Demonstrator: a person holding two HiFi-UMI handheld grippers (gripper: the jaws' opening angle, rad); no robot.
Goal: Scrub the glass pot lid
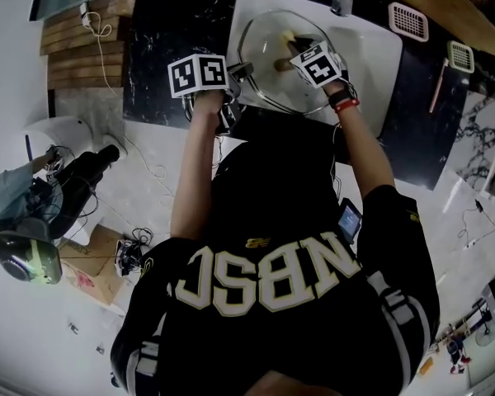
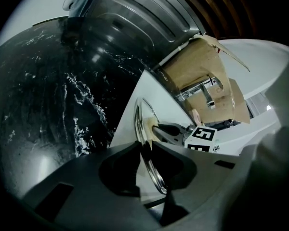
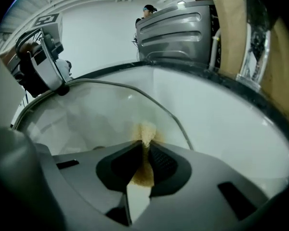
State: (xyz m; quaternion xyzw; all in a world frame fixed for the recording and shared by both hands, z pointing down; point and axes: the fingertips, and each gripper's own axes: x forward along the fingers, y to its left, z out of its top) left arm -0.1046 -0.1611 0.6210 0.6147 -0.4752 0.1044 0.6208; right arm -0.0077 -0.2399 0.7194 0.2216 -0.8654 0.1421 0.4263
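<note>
**Both claws busy on the lid, over the sink**

I am leaning over the white sink [image 1: 378, 73] that is set into the black marbled bench [image 1: 157, 64], and both of my claws are reaching into the basin ahead of me.

My left claw [image 1: 241, 73] is pinching the glass pot lid [image 1: 268, 27] by its metal rim. In the left gripper view the rim [image 2: 145, 129] is running edge-on straight between the two pads of this claw [image 2: 145, 150]. The pads are pressing it from either side, with only the thickness of the rim between them. The lid is standing tilted up from this claw, rising away from it over the white sink wall [image 2: 130, 114], and the dark bench [image 2: 48, 105] is lying off to this claw's left.

My right claw [image 1: 287, 63] is squeezing a tan sponge [image 3: 143, 170], with its jaws drawn close together on it. The sponge's tip is poking out past the fingertips of that claw [image 3: 145, 148] and is touching the glass face of the lid [image 3: 101, 109] directly in front of it. Beyond and to the right of this claw the sink bowl [image 3: 231, 143] is curving away. At the far left edge of the lid, as this claw sees it, my left claw [image 3: 62, 88] is showing where it is gripping the rim.

Seen from the left claw, the right claw [image 2: 176, 129] is sitting just behind the glass, near the lid's middle. A grey ribbed bin [image 3: 176, 30] is standing well beyond the sink.
</note>
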